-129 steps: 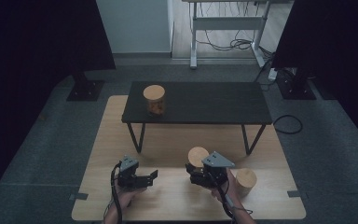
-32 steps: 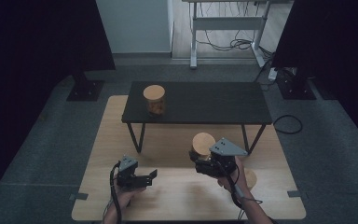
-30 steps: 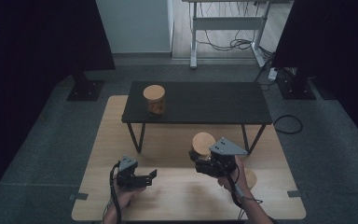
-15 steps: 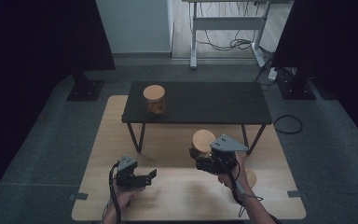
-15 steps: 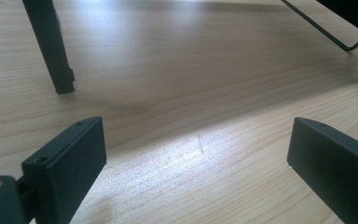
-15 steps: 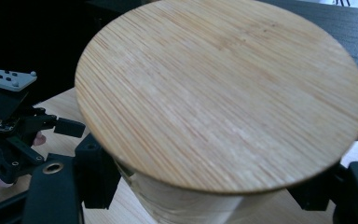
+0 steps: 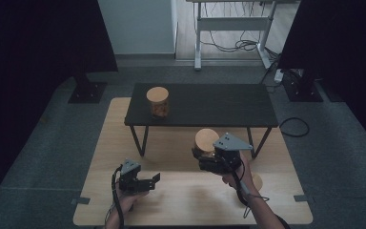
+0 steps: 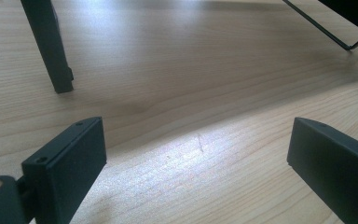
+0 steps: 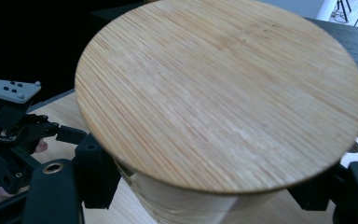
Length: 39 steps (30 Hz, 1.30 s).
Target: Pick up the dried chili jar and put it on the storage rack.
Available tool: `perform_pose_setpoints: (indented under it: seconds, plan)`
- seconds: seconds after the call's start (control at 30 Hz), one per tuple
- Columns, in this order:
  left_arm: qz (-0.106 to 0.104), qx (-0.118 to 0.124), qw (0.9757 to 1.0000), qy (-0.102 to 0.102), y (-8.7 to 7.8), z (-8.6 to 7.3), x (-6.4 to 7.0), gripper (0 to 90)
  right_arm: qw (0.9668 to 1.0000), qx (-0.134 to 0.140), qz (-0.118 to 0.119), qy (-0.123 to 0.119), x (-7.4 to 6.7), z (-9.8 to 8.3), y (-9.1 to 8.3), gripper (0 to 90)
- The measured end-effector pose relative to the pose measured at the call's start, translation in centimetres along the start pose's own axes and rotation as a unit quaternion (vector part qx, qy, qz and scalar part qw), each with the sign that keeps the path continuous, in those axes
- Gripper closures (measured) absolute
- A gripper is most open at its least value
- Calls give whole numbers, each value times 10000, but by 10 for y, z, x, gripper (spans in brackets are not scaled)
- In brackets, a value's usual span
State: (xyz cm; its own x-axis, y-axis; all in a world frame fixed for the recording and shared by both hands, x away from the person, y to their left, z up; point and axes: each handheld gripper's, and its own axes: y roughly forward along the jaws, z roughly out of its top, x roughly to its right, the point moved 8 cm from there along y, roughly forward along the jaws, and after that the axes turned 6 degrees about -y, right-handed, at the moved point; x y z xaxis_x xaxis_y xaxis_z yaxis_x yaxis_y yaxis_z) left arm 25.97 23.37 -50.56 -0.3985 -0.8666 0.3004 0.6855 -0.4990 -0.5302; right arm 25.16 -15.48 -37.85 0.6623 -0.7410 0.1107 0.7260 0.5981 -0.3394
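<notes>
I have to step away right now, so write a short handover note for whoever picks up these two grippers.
Right gripper: shut on a jar with a wooden lid, held up in front of the black table.
Left gripper: open, holding nothing, low over the wooden board.
Done: one lidded jar already stands on the black table's left end.
Left: probably set the held jar on the black table too. Another round wooden thing lies by the right hand; unclear what it is.

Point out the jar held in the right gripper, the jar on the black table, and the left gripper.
Held jar (image 9: 221, 93), right gripper view, on its bamboo lid.
Jar on the black table (image 7: 157, 95), high view, on its lid.
Left gripper (image 7: 153, 181), high view, between its open jaw tips.
</notes>
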Motion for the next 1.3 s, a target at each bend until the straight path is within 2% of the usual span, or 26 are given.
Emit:
perform_pose_setpoints:
  seconds: [1.3]
  plan:
    - [-6, 3, 10000, -15, 0, 0, -2, 41, 9998, -19, -109, -158, 13, 24, 4, 249]
